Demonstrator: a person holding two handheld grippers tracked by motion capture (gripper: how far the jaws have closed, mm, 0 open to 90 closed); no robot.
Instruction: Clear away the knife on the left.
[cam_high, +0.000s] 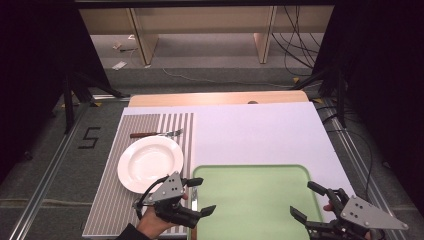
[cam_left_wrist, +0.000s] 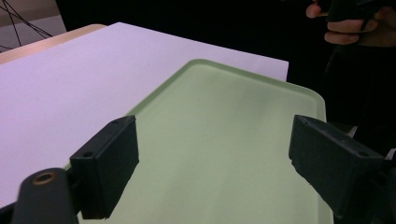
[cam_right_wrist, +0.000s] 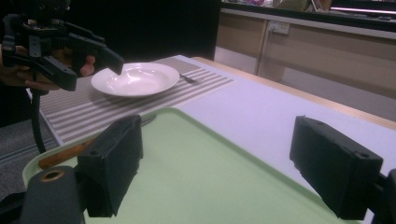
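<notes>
Tray (cam_high: 250, 200), pale green with rounded corners and a low rim, lies bare at the near middle of the white table (cam_high: 260, 130), between the left gripper (cam_high: 201, 196) and right gripper (cam_high: 307, 200), both spread wide and holding nothing. Left of it a white plate (cam_high: 150, 162) sits on a striped mat (cam_high: 112, 200), with a fork (cam_high: 156, 133) beyond and a wooden-handled utensil (cam_right_wrist: 63, 156) just beside the tray's left rim.
</notes>
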